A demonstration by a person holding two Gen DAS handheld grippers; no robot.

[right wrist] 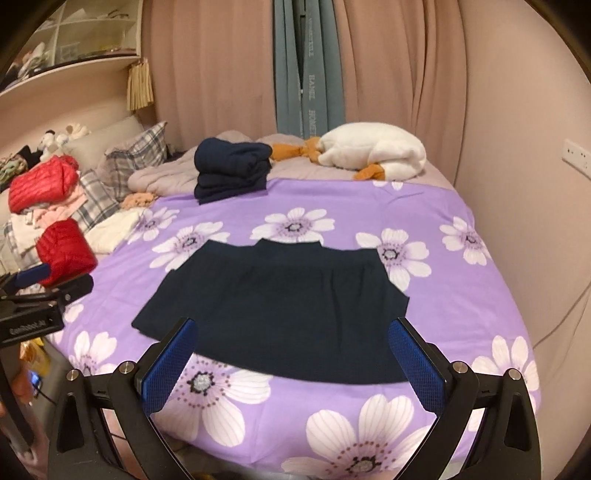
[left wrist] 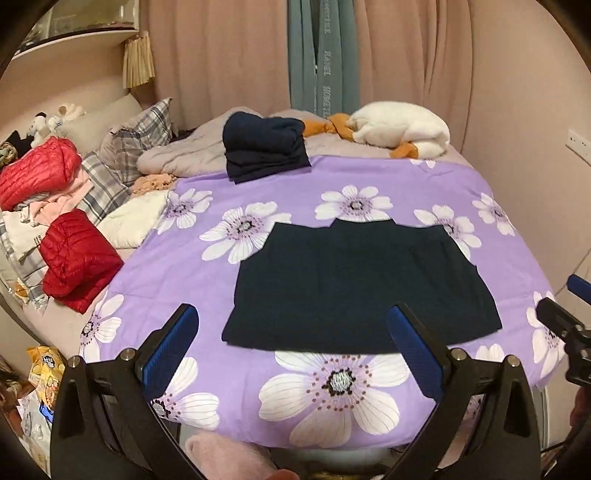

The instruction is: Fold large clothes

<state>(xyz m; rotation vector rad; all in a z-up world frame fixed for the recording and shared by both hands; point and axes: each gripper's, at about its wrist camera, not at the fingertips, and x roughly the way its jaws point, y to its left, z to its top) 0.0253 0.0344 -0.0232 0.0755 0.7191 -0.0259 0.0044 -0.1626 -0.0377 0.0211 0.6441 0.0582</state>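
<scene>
While both grippers are hovering above the bed's near edge, 1 dark navy garment [left wrist: 354, 291] is lying flat and partly folded on the purple flowered sheet [left wrist: 369, 184], approx mid-bed, touching neither tool; left gripper [left wrist: 291, 332] is showing 2 blue-padded fingers [left wrist: 170, 347] spread wide w/ nothing between; right gripper [right wrist: 291, 343] is likewise standing wide, 2 blue pads [right wrist: 413, 362] apart, holding nothing. Behind the flat garment, well apart, 1 stack of folded navy clothes [left wrist: 264, 147] is sitting at the sheet's far edge; beside it 1 white plush w/ orange parts [left wrist: 399, 129] is lying on the grey quilt [left wrist: 184, 155]. On the left side, 2 red puffer jackets [left wrist: 77, 258] are resting among pink and white laundry, plus 2 plaid pillows [left wrist: 140, 136]. Up top left, 1 shelf unit [right wrist: 85, 33] is holding small items, too blurred to tell; pink curtains [left wrist: 221, 55] are hanging behind, w/ teal fabric [left wrist: 321, 55] between them.
</scene>
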